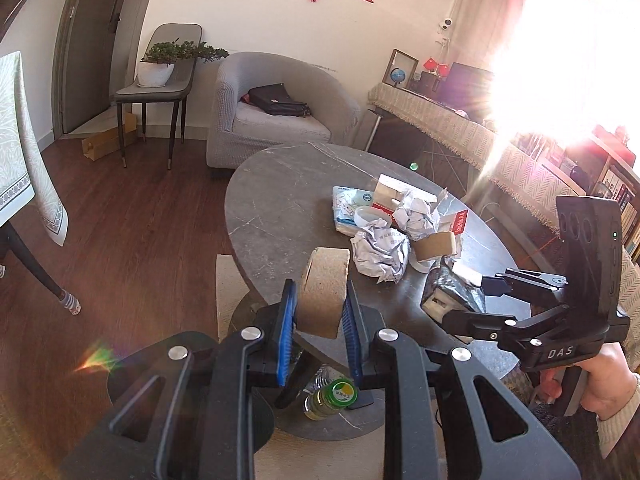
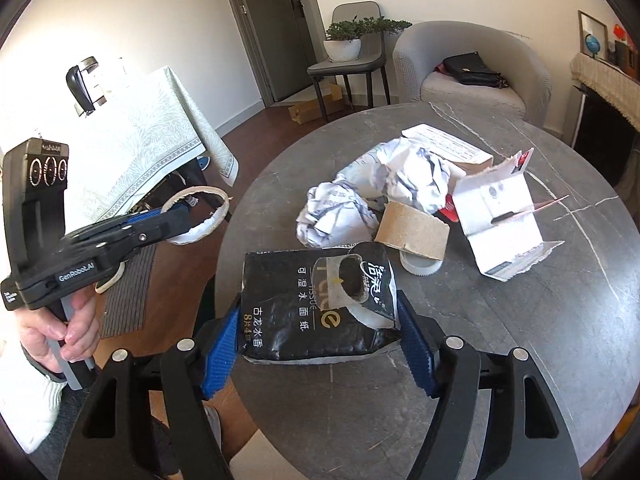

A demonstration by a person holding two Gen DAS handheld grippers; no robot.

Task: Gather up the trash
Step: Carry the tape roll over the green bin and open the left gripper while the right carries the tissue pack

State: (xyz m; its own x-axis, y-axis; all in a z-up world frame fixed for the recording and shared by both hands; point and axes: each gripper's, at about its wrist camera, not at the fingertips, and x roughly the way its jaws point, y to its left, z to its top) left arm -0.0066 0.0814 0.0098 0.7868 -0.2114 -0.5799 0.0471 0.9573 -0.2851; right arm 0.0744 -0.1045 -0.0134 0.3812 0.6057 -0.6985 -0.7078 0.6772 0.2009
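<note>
1. Left-wrist view: my left gripper (image 1: 320,312) is clamped on a cardboard tape roll (image 1: 324,290), its blue pads pressed against the roll's two flat sides, and the roll is lifted clear of the round grey table (image 1: 276,200).
2. Beyond it on the table sits the rest of the trash: a crumpled paper ball (image 1: 382,250), a second paper wad (image 1: 414,212), a brown cardboard ring (image 1: 434,246) and a torn white box (image 1: 456,220), all crowded together, with a light blue tissue pack (image 1: 350,206) behind them.
3. At the right edge my right hand (image 1: 604,384) holds the right gripper (image 1: 464,296), whose fingers reach around a black tissue packet (image 1: 452,290).
4. Under the table a bottle with a green cap (image 1: 332,398) stands on the base.
5. Right-wrist view: my right gripper (image 2: 318,336) has its jaws set on either side of the black tissue packet (image 2: 304,308), which lies on the table near the front edge; I cannot tell whether the pads press on it.
6. The paper ball (image 2: 336,216) and cardboard ring (image 2: 416,236) lie just behind the packet, and the torn white box (image 2: 500,220) lies to the right.
7. At the left, my left hand (image 2: 56,332) carries the left gripper (image 2: 184,218) with the tape roll (image 2: 198,216) off the table's side, above the floor.
</note>
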